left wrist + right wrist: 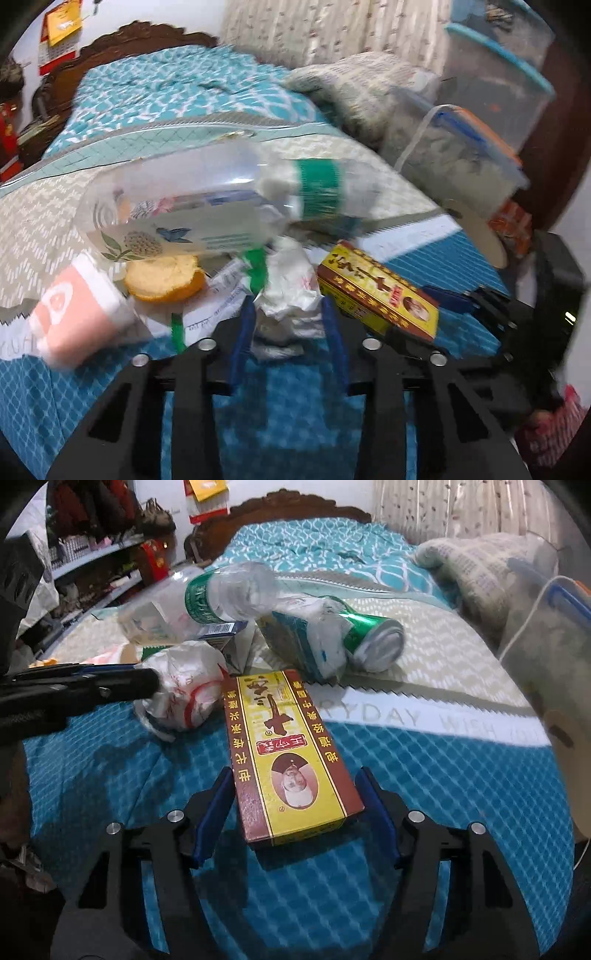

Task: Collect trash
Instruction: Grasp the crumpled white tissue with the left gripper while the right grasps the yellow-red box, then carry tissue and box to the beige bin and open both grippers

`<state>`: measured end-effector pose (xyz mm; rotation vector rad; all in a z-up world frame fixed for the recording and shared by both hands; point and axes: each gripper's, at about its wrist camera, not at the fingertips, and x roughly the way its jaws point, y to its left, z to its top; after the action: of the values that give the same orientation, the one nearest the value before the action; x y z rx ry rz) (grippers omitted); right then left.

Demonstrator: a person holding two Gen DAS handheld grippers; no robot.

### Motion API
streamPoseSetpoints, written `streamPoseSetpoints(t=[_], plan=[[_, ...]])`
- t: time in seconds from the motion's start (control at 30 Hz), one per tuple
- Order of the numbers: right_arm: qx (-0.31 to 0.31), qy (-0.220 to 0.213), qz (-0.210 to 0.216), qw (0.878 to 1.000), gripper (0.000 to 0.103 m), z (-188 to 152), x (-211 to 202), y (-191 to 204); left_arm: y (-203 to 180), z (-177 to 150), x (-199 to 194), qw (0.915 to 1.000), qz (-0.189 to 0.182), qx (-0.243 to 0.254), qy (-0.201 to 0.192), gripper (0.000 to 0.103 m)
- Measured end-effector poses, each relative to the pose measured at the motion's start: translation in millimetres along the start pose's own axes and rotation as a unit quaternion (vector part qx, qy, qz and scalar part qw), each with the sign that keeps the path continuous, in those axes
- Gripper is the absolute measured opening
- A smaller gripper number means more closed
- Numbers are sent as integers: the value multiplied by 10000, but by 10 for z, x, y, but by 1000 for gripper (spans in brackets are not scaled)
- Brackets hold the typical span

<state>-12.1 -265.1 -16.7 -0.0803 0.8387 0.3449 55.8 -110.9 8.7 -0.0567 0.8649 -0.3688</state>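
**Trash heap on the bed, two tools closing in**

We work over a bed [369,760] spread with a teal patterned quilt, a carved headboard behind. The trash lies piled mid-bed, and we place all of it by the yellow and brown carton [288,753]. Our right tool [295,794] straddles the carton's near end, fingers apart and not yet touching its sides. We judge the carton light, stiff and likely empty; a squeeze across its long sides should hold, though hard pressure could crush it. Left of the carton sits a crumpled white bag [291,291], soft and light; our left tool [290,325] has its fingers apart on either side of it, best pinched at the bunched middle. Beyond the carton lie a clear plastic bottle [225,590] and a green can [373,635], both smooth and apt to roll.
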Motion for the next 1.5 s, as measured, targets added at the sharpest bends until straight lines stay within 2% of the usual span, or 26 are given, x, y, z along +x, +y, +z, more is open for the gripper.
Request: streamPoseSetpoints(t=[0.03,0.1,0.17,0.23,0.3,0.33,0.4,0.47,0.53,0.57,0.6,0.63,0.67,0.73,0.8,0.93,1.0,1.07,1.13,1.17,1.27,1.37,1.43,1.47,1.5], plan=[[24,-55,-15,10000,68,-41,-54,-6,6,-61,-76,9999,-112,35,-39,32],[163,-201,12,9997,68,-140,-202,-61,0,-213,-233,9995,-291,95,-108,20],[330,-282,62,9990,68,-216,-292,-112,-41,-330,-329,9986,-471,186,-135,21],[399,-280,26,9988,68,-268,-324,-125,-49,-430,-340,9984,-489,279,-49,27],[401,-192,-14,9990,68,-301,-297,-127,-77,-464,-256,9990,-343,265,116,46],[398,-175,-13,9991,68,-311,-284,-132,-84,-457,-223,9992,-293,205,156,50],[361,-140,-31,9992,68,-326,-272,-121,-63,-434,-204,9995,-313,63,84,69],[330,-113,-40,9994,69,-326,-261,-118,-56,-368,-167,9998,-218,21,-12,74],[350,-73,-17,9994,69,-333,-224,-136,-117,-295,-36,9997,-179,96,96,73],[359,37,-4,9993,69,-347,-161,-145,-135,-279,9,9996,-166,145,157,64],[365,73,-7,9993,67,-357,-134,-151,-167,-285,76,9993,-124,238,262,59],[328,36,-34,9994,67,-368,-149,-143,-206,-297,71,9992,-46,350,213,56],[287,20,-46,9996,66,-378,-173,-141,-241,-291,56,9988,-82,434,200,49],[329,-148,-85,9993,66,-400,-256,-193,-332,-265,-10,9974,-386,528,306,42],[529,-349,-240,9977,66,-445,-368,-317,-483,-216,-105,9950,-754,617,239,41],[1013,-777,-515,9905,65,-521,-560,-625,-894,53,16,9891,-1111,935,233,41],[1315,-953,-796,9835,65,-563,-641,-851,-1123,254,228,9848,-1418,963,280,41],[1728,-1071,-1019,9738,65,-593,-721,-1160,-1345,440,423,9822,-1555,1013,286,41],[2271,-1144,-1166,9601,65,-647,-802,-1520,-1690,672,707,9761,-1878,1029,364,41],[2630,-1180,-1235,9495,65,-695,-848,-1752,-1850,751,819,9742,-1969,1035,391,41],[3435,-1099,-1425,9218,65,-829,-894,-2348,-2454,975,1225,9690,-2076,1273,420,42],[3810,-970,-1445,9081,66,-885,-843,-2694,-2923,1124,1709,9682,-2063,1279,611,45],[3951,-907,-1448,9026,67,-891,-804,-2857,-3023,1161,1902,9701,-1977,1209,723,51],[4008,-886,-1411,9009,68,-892,-786,-2927,-3079,1176,1993,9717,-1901,1172,771,59],[4056,-879,-1360,8996,73,-851,-742,-2976,-3124,1191,2089,9740,-1777,1125,844,68]])
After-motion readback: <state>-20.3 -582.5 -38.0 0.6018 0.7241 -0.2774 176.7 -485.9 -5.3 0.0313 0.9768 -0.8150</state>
